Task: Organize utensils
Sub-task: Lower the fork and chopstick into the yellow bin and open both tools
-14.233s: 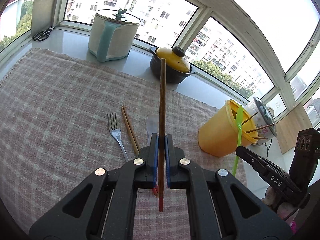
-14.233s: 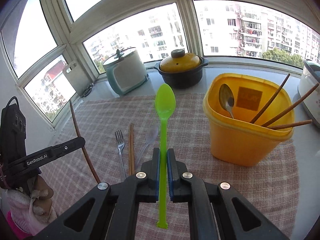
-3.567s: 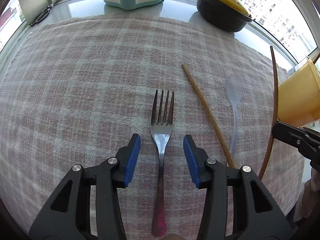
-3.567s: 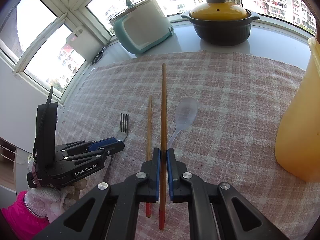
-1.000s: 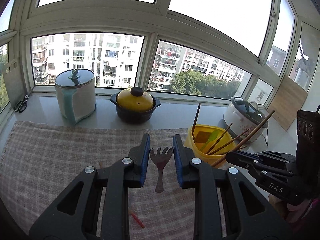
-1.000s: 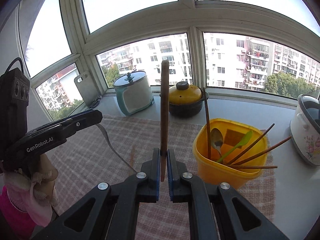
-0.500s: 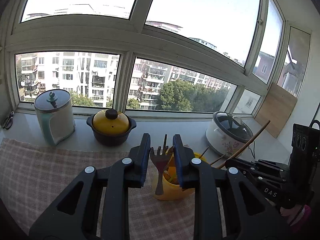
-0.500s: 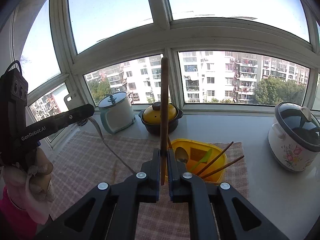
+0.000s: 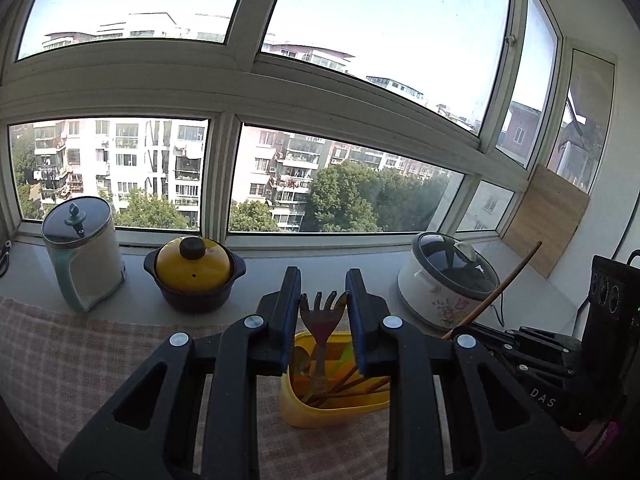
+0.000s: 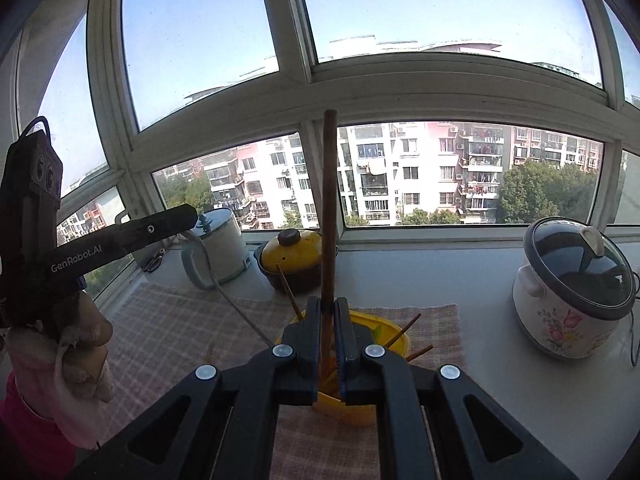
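Note:
A yellow utensil tub (image 9: 332, 408) stands on the checked cloth, holding chopsticks and spoons. A metal fork (image 9: 320, 320) stands tines up between the jaws of my left gripper (image 9: 323, 304), its handle reaching down into the tub; the jaws stand apart with gaps either side of it. My right gripper (image 10: 329, 320) is shut on a brown chopstick (image 10: 329, 208), held upright just above the tub (image 10: 396, 340). The left gripper also shows in the right wrist view (image 10: 160, 228), with the fork handle hanging below it.
On the sill stand a white and teal pot (image 9: 82, 264), a yellow-lidded black casserole (image 9: 194, 276) and a flowered rice cooker (image 9: 448, 280). A wooden board (image 9: 548, 224) leans at the right. The checked cloth (image 10: 180, 332) covers the counter to the left.
Both grippers have risen and come over the tub. The left jaws have spread wider around the fork, whose handle now reaches into the tub. The right gripper still holds the chopstick.

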Tool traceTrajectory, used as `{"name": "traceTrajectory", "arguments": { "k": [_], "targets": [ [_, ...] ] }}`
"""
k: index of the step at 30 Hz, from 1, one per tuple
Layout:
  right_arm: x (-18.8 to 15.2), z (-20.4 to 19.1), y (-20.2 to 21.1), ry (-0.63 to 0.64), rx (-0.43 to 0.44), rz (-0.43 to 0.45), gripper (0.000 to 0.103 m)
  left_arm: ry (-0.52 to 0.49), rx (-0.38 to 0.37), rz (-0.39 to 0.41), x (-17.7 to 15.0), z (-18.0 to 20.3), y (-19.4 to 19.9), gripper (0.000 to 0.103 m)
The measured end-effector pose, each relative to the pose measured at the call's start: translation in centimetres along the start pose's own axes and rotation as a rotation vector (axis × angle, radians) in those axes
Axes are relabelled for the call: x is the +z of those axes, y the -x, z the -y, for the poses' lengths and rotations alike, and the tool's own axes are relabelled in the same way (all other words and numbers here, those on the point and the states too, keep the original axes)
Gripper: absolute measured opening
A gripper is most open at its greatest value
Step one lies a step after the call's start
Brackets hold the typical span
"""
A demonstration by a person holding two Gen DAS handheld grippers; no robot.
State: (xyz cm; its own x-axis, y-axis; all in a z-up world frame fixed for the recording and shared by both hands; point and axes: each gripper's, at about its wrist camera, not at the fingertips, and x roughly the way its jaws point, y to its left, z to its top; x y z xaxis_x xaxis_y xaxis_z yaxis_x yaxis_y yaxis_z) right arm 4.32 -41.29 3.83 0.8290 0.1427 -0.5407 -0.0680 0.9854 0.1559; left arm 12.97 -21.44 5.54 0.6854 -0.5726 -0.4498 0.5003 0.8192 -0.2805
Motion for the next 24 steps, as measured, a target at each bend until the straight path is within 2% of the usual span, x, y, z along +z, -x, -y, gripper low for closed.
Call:
{"name": "traceTrajectory", "arguments": {
  "k": [11,24],
  "targets": [
    [-0.6,0.9,-2.5,-0.001,-0.007,-0.039,0.004,-0.003,0.028,-0.086,-1.6,0.2,-3.8,0.022],
    [-2.0,1.5,-5.5,0.002,-0.020,-0.108,0.004,0.011,0.069,-0.152,-3.6,-0.8,-6.0,0.022]
  ]
}}
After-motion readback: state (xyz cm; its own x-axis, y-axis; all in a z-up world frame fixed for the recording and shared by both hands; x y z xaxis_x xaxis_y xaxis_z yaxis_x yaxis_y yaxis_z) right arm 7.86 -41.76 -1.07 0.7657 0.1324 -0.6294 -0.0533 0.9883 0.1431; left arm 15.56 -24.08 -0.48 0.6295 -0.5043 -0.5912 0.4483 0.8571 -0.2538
